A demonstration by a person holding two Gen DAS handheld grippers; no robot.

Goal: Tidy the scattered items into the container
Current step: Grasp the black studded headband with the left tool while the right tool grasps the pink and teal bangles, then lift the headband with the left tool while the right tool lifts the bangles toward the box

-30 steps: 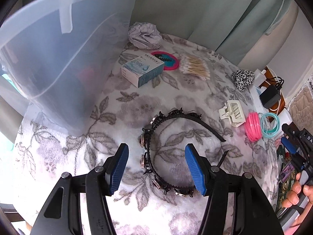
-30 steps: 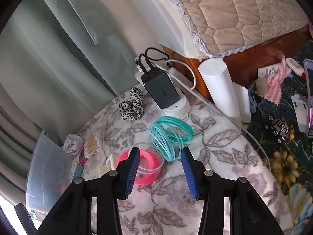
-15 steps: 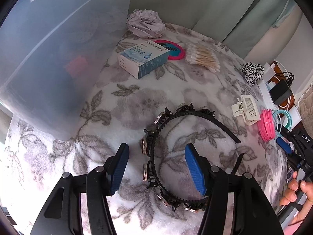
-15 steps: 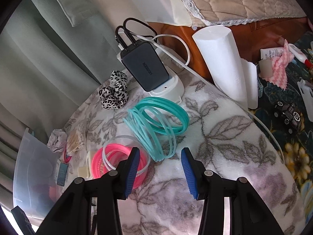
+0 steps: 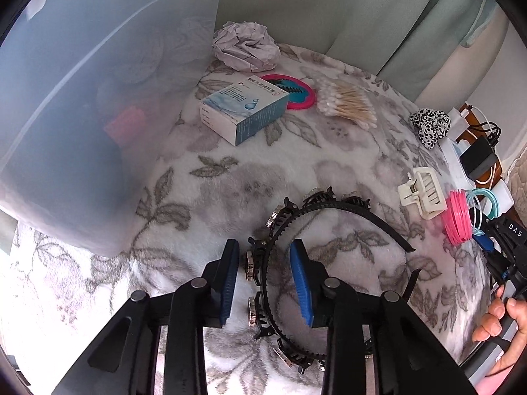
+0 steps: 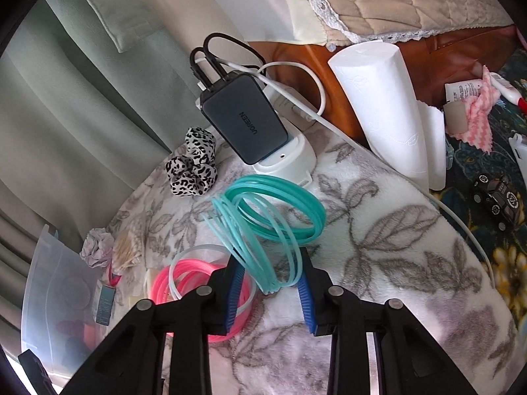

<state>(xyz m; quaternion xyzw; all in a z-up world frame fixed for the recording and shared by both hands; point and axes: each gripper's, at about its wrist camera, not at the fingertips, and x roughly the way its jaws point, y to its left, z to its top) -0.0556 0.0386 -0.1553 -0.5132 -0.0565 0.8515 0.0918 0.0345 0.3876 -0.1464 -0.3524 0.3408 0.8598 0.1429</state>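
Note:
A black toothed headband (image 5: pixel 316 210) lies on the floral blanket. My left gripper (image 5: pixel 265 283) is open, its blue pads either side of the band's left arc, not clamped. The translucent plastic bin (image 5: pixel 82 105) stands at the left. My right gripper (image 6: pixel 270 296) is open around the near edge of the teal bangles (image 6: pixel 273 210); the pink bangles (image 6: pixel 184 279) lie to its left. The right gripper (image 5: pixel 494 243) also shows at the left wrist view's right edge.
A blue-white box (image 5: pixel 243 108), pink round comb (image 5: pixel 296 93), cotton swabs (image 5: pixel 346 103), crumpled paper (image 5: pixel 245 46), leopard scrunchie (image 5: pixel 428 125) and cream claw clip (image 5: pixel 423 191) lie on the blanket. A charger (image 6: pixel 243 118), paper roll (image 6: pixel 382 105) and cables lie behind the bangles.
Both grippers moved forward and down. The left jaws narrowed around the headband's arc. The right jaws now straddle the teal bangles.

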